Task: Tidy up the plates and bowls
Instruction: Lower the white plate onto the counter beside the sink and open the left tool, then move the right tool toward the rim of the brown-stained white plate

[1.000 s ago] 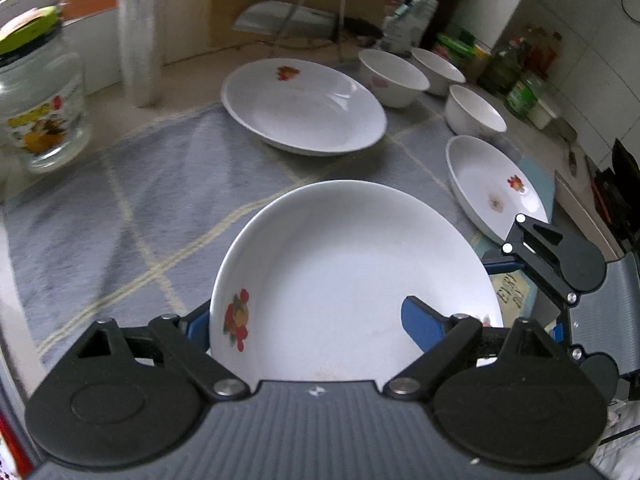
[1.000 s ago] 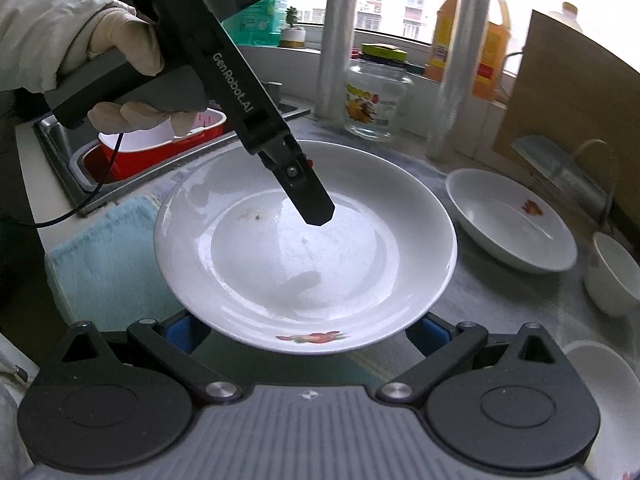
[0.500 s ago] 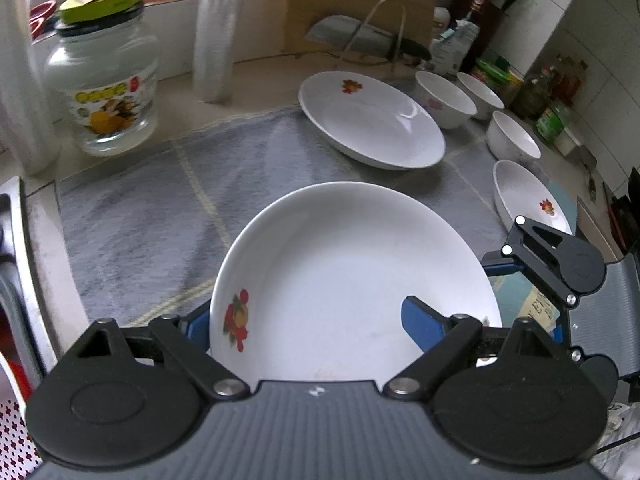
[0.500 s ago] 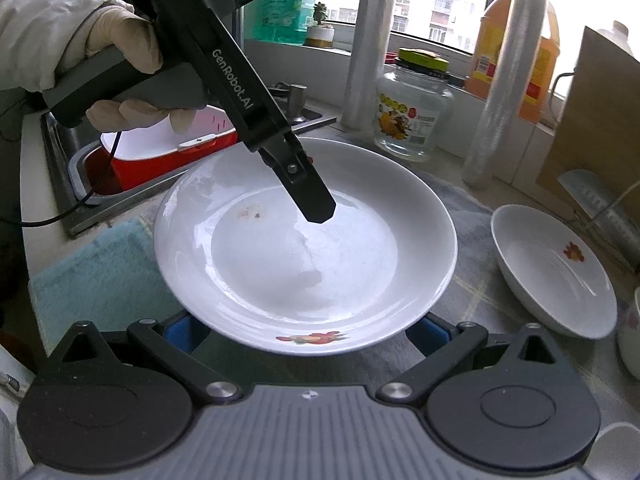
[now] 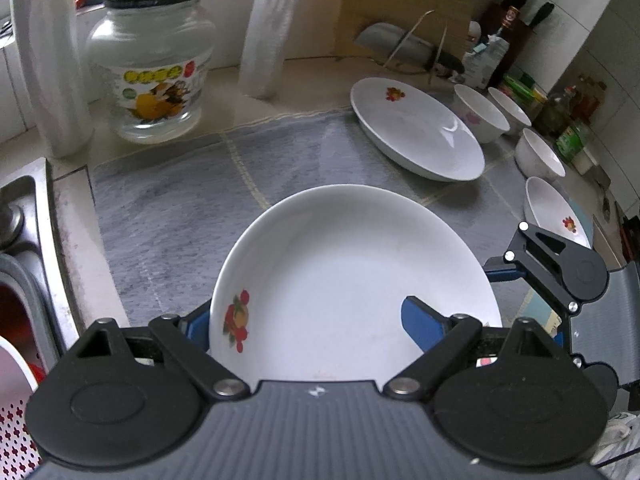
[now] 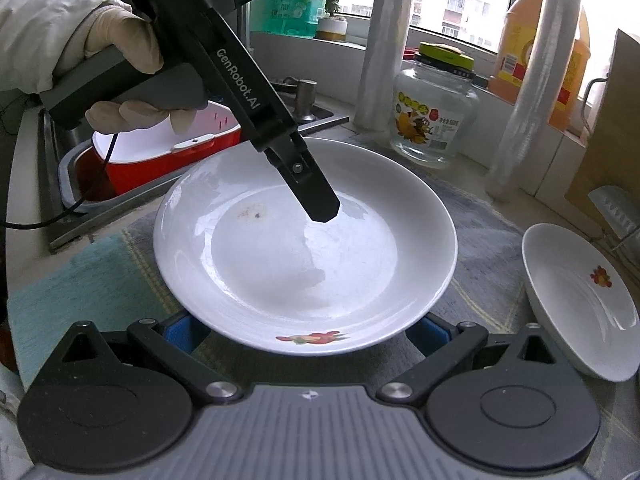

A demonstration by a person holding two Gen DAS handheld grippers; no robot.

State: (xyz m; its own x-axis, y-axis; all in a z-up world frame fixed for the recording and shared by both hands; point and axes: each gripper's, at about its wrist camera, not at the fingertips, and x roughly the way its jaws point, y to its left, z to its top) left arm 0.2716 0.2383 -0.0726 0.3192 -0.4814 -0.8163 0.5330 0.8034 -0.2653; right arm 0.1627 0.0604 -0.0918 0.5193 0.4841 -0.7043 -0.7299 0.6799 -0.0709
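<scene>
1. Kitchen counter, grey mat (image 5: pixel 168 216) beside the sink (image 5: pixel 28 216).
2. Left gripper (image 5: pixel 316 320) is clamped on the deep white plate (image 5: pixel 352 276), one finger inside the rim, holding it above the mat.
3. Right gripper (image 6: pixel 300 332) spreads wide, its fingers passing under the plate's edge, contact unclear.
4. Second plate (image 5: pixel 416 132) and bowls (image 5: pixel 480 116) sit beyond.

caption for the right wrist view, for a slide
Left gripper clamps the white plate's far rim above the grey mat, glass jar behind.
</scene>
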